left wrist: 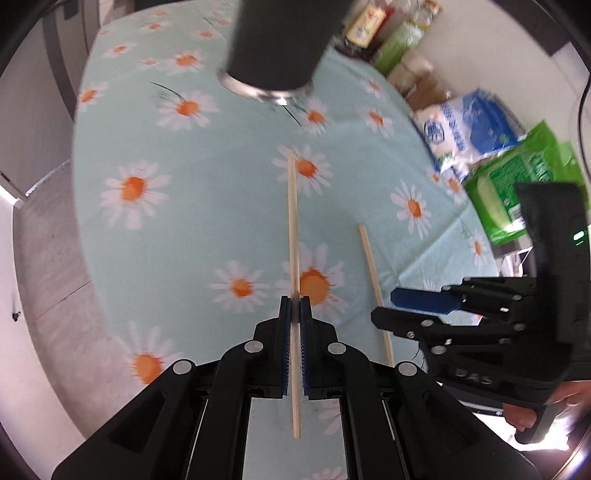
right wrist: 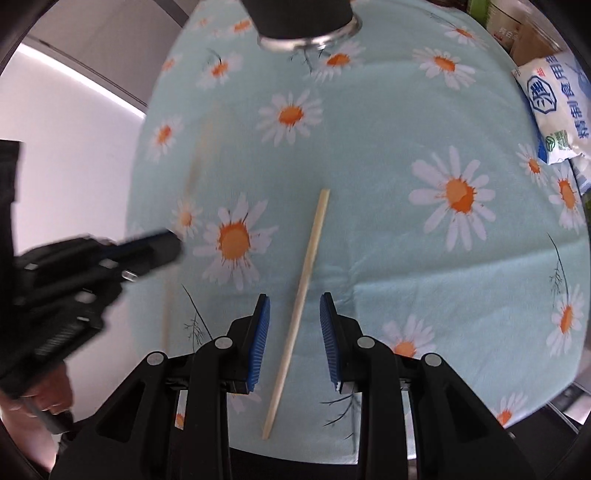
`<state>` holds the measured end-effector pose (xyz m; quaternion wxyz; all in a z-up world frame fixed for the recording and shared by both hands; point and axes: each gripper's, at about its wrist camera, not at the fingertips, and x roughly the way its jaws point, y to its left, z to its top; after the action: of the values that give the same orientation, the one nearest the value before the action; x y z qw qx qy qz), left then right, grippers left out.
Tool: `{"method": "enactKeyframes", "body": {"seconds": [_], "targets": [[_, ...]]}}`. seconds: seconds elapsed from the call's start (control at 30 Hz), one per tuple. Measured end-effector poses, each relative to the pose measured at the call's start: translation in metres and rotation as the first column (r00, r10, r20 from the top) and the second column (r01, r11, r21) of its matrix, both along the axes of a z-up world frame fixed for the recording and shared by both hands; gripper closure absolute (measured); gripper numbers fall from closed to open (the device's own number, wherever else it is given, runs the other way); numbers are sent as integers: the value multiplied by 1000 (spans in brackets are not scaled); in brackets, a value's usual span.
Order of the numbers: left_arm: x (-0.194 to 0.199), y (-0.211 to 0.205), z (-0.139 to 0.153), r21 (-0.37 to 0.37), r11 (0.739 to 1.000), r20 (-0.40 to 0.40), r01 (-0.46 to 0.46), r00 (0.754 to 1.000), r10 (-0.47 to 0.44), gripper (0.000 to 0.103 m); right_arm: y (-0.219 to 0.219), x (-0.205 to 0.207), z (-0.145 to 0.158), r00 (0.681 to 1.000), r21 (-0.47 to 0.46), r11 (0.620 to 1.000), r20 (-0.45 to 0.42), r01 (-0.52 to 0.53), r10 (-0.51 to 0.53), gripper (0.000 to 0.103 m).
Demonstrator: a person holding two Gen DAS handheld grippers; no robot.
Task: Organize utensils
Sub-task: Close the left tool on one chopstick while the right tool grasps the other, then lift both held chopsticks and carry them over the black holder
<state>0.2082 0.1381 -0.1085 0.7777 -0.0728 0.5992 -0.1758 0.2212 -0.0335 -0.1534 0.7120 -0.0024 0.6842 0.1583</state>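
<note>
My left gripper (left wrist: 294,306) is shut on a pale wooden chopstick (left wrist: 293,229), which runs straight ahead above the daisy tablecloth (left wrist: 207,206). A second chopstick (right wrist: 306,273) lies flat on the cloth. My right gripper (right wrist: 294,306) hangs over it, open, with a blue pad on each side and neither touching. The left wrist view shows this chopstick (left wrist: 373,280) beside the right gripper (left wrist: 386,308). A dark cylindrical holder (left wrist: 273,44) with a metal rim stands at the far side of the table (right wrist: 303,18). In the right wrist view the left gripper (right wrist: 162,243) is blurred at the left.
A blue-and-white bag (left wrist: 469,125) and green packets (left wrist: 517,184) crowd the table's right side, with more packages (left wrist: 369,22) behind. The same bag (right wrist: 557,107) shows at the right edge. The table's left edge drops to a grey floor (left wrist: 48,258). A hand (left wrist: 524,413) holds the right gripper.
</note>
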Motion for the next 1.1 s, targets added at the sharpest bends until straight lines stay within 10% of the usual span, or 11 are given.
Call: {"method": "enactKeyframes", "body": {"seconds": [0.43,1.1], "targets": [[-24,71,-4,-140,990,39,-25,999,30,99,38,5,-10,997,-259,963,20,74,-71,92],[-33,48,0,-152,986,58,71,996,-63,99,18,5,16,985,-64,983,42,172,-170,97]]}}
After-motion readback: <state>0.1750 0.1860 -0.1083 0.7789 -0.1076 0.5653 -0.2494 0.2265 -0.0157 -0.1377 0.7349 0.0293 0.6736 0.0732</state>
